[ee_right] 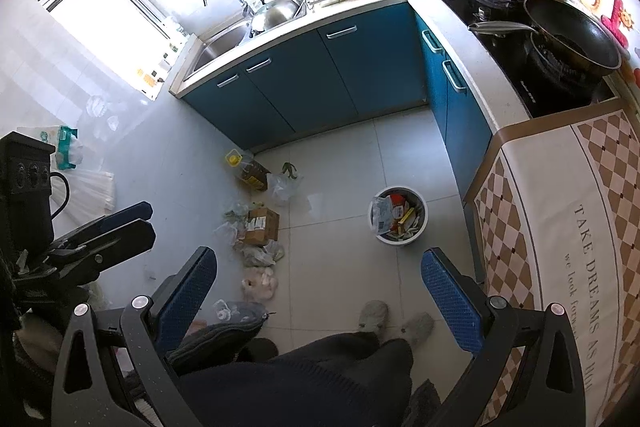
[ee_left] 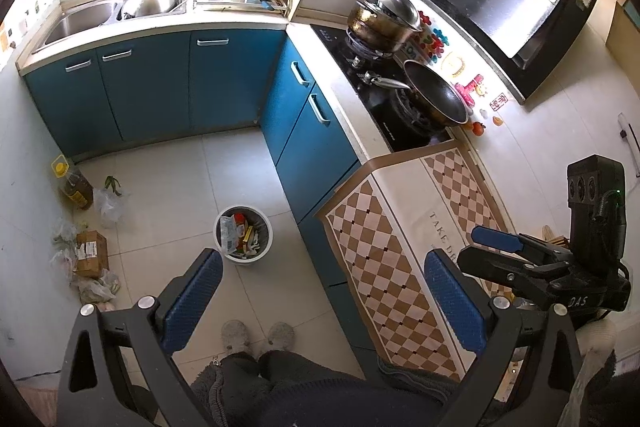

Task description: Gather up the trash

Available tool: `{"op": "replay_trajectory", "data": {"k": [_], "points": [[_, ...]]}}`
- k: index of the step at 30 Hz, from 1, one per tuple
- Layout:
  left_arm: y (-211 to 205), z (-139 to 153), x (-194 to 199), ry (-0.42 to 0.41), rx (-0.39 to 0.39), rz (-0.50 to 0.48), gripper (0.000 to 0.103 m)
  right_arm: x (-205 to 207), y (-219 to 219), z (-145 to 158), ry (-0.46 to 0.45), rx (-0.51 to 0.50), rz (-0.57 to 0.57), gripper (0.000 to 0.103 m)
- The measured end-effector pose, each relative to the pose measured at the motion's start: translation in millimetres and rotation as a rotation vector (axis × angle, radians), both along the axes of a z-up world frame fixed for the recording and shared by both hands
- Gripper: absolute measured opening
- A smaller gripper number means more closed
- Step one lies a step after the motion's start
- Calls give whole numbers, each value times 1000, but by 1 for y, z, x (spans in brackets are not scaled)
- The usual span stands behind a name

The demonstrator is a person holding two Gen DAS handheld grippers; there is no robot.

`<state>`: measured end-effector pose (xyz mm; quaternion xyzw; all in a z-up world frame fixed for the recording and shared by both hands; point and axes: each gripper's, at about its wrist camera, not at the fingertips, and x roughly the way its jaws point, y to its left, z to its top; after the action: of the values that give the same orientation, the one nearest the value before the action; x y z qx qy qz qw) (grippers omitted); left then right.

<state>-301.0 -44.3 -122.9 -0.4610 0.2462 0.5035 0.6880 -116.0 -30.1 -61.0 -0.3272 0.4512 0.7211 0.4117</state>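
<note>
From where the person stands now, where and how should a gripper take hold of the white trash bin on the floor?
Probably the trash bin's rim, from straight above, one finger inside the wall and one outside. It stands upright and open-topped, and its round body looks wider than the open right gripper spans. Rubbish fills much of the bin, so choose a rim section with room inside.

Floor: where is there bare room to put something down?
Bare tiles lie between the bin and the blue cabinets, and between the bin and the box. The left wall side is crowded: oil bottle, box and plastic bags.
</note>
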Motion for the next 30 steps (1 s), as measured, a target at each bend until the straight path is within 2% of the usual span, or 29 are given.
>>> {"op": "replay_trajectory", "data": {"k": [30], "points": [[2,0,12,5,-4,-14,103,8,-1,5,8,0,-9,103]]}}
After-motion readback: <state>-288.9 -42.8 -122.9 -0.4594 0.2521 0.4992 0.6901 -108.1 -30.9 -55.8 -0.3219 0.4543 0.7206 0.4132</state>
